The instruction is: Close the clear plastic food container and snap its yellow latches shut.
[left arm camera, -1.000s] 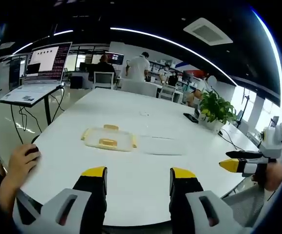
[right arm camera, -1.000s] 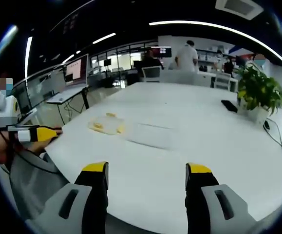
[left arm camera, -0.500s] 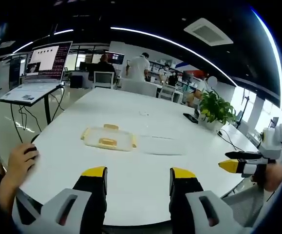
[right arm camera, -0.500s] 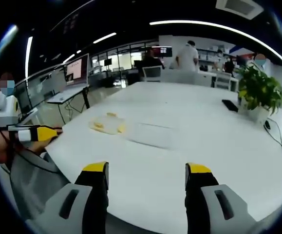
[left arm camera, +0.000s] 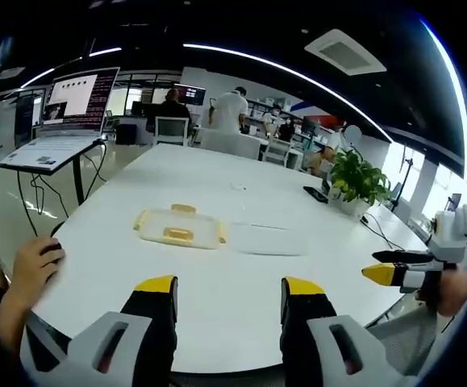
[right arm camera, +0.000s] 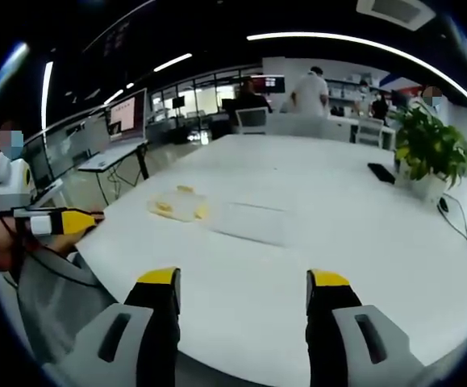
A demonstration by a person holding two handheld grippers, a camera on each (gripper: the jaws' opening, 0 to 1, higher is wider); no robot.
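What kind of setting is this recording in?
Most likely an open-plan office or lab: a long white meeting table, a laptop on a stand, a potted plant, and people at desks behind.

The left claw [left arm camera: 228, 292] gapes wide above the white table [left arm camera: 217, 298], well short of the container [left arm camera: 180, 227].

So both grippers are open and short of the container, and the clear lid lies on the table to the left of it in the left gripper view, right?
Not quite. In the left gripper view the lid lies to the right of the container, not the left. The rest holds: the left gripper and the right gripper are both open and short of it.
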